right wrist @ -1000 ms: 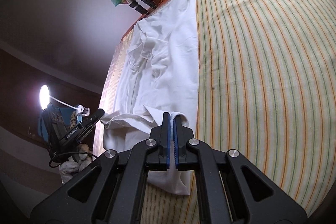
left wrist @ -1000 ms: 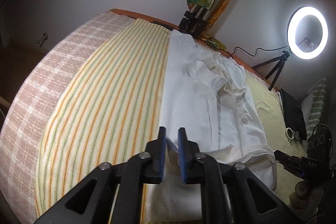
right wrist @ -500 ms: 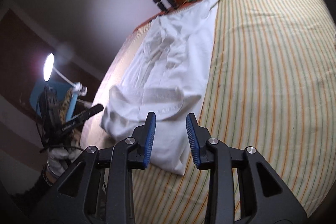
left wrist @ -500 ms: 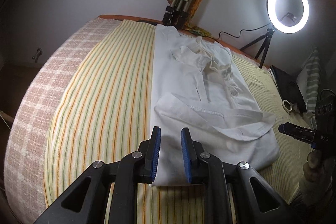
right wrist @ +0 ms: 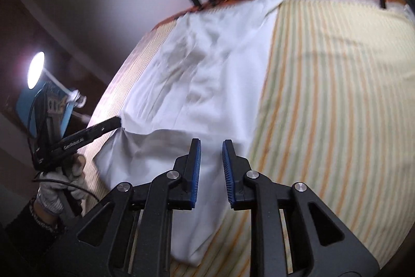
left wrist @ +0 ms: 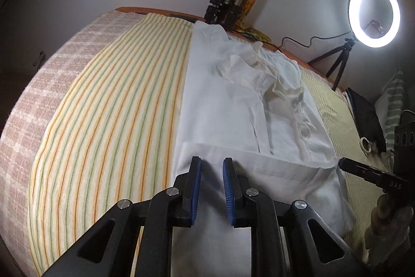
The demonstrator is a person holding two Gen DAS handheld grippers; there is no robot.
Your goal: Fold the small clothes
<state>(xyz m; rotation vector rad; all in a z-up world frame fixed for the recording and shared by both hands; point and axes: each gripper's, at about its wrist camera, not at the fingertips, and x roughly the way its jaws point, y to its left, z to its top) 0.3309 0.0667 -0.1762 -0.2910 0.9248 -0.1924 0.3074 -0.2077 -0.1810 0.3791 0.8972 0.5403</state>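
White shirt spread flat on a striped bed, long axis running straight away from both cameras toward the far wall. Collar end far, hem end near. Near end already turned up once: a hem fold lying crosswise, at right angles to that long axis.

Left hand-held gripper low over the near left part of the shirt, just inside its left edge, pointing down and forward along the shirt's length. Jaws a narrow gap apart, white cloth visible through the gap, pads not seen pressing on anything. From the right wrist view, its tip right at the shirt's edge, beside a small pucker in the cloth; impossible to tell there whether any cloth is pinched.

Right hand-held gripper over the near right part, just inside the right edge, also aimed along the shirt. Jaws closing, nothing caught between them, cloth lying below.

Both 2 tools level with the hem fold, 1 at each side, neither clearly nearer. Probably the next fold to go lengthwise, away from the person, so a hold on both ends of the crosswise fold needed first.
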